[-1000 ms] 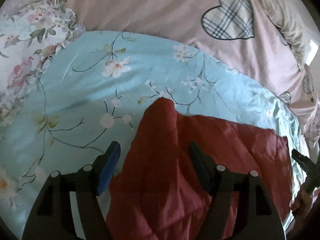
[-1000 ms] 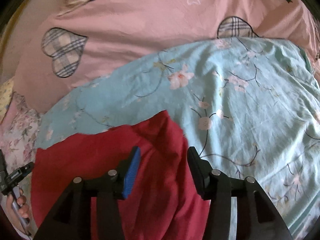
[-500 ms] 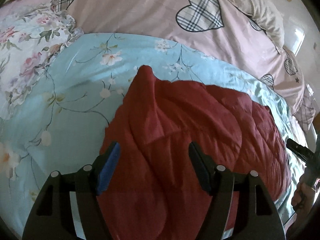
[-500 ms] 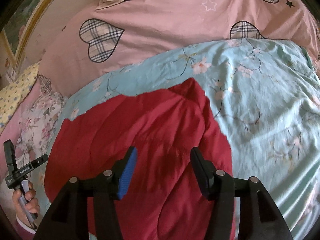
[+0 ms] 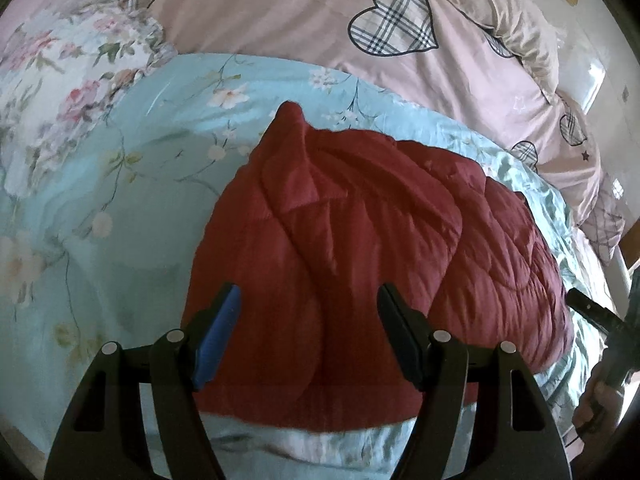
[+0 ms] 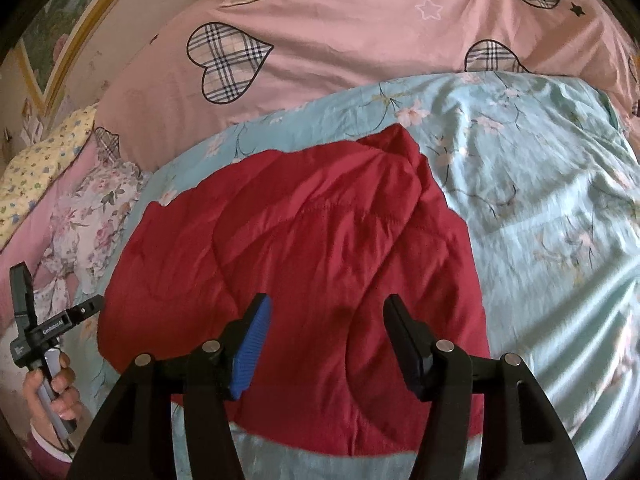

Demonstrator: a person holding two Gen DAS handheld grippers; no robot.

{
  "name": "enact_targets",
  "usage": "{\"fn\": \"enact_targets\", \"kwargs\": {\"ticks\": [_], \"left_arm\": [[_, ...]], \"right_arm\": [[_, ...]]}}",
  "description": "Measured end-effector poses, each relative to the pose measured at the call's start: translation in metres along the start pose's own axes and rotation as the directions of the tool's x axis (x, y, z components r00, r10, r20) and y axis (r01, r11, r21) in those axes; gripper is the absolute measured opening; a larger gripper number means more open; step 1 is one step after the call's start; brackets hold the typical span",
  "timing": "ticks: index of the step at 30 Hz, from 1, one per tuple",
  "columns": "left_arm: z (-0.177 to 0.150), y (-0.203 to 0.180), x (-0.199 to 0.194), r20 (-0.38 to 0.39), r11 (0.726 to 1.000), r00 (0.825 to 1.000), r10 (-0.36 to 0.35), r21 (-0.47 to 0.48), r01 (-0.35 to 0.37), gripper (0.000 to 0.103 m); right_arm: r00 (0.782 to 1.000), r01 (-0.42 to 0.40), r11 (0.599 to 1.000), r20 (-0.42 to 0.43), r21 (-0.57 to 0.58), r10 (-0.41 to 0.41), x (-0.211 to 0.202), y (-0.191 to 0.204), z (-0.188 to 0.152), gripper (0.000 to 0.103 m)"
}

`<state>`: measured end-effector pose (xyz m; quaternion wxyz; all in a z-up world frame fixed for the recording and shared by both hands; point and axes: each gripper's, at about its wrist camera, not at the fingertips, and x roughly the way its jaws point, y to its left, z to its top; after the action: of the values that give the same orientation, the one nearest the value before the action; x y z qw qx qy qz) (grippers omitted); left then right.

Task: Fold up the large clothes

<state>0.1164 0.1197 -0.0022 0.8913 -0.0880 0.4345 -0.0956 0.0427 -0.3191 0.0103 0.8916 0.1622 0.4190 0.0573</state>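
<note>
Both grippers hang above the bed, spread wide with nothing between the fingers. Left to right: the left gripper hovers released over the near-left part of the dark red quilted padded garment; the right gripper hovers likewise released over its near-right part. The garment lies bunched on the light blue floral bedsheet, one corner peaked toward the pink duvet with plaid hearts. Versus one second ago, far more of the garment is in both views and sits lower relative to the fingers: the grippers have backed away or lifted. Judgement: one fold appears laid down; next grasp point not yet chosen.
</note>
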Motion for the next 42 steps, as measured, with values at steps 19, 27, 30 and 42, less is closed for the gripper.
{"fn": "enact_targets", "kwargs": {"ticks": [19, 27, 30, 42], "left_arm": [[-0.039, -0.063, -0.012, -0.031, 0.992, 0.999, -0.031, 0.12, 0.034, 0.074], [-0.038, -0.084, -0.007, -0.051, 0.986, 0.999, 0.011, 0.169, -0.002, 0.077], [-0.037, -0.088, -0.003, -0.06, 0.984, 0.998, 0.031, 0.176, -0.02, 0.08], [-0.03, -0.09, 0.015, -0.08, 0.981, 0.995, 0.06, 0.188, -0.044, 0.087]], "right_arm": [[1.0, 0.025, 0.988, 0.002, -0.149, -0.025, -0.009, 0.062, -0.046, 0.067], [0.999, 0.036, 0.981, -0.007, -0.188, -0.038, 0.003, 0.08, -0.046, 0.071], [0.998, 0.053, 0.979, -0.004, -0.198, -0.055, 0.006, 0.082, -0.044, 0.071], [0.994, 0.109, 0.974, 0.013, -0.198, -0.109, 0.016, 0.079, -0.038, 0.071]]}}
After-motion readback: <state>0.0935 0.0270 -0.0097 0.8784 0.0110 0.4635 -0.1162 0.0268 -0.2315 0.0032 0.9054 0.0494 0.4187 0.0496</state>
